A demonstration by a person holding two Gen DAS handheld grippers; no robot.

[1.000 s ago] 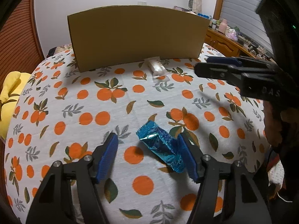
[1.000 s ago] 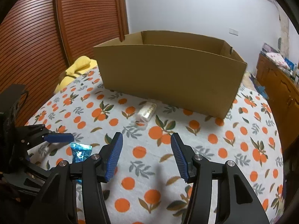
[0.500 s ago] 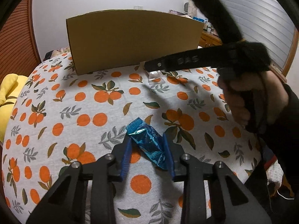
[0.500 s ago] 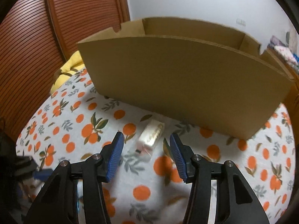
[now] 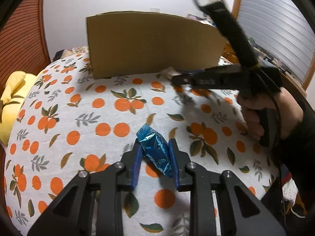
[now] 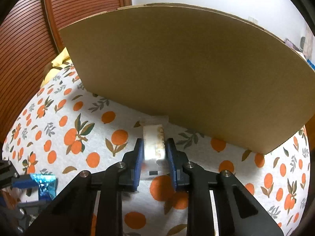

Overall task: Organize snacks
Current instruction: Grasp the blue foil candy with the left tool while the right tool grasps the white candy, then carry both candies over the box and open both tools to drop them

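the left gripper (image 5: 154, 153) has just been closing, and its blue pads (image 5: 136, 166) now pinch a blue foil snack packet (image 5: 155, 150) from both sides. the packet lies on a white cloth printed with oranges and leaves (image 5: 102, 118), with its crimped end poking out past the fingertips toward the cardboard box (image 5: 151, 43).

the right gripper (image 6: 154, 152) has also just been closing, and its pads (image 6: 138, 158) press on both sides of a pale, clear-wrapped snack pack (image 6: 154, 145). that pack lies on the same cloth, its far end just beside the foot of the box's near wall (image 6: 187, 74); whether it touches the wall i cannot tell.

from the left camera, a hand (image 5: 256, 116) in a dark sleeve holds the right gripper's handle, its tip low against the box. a yellow cushion (image 5: 11, 102) sits at the cloth's left edge.
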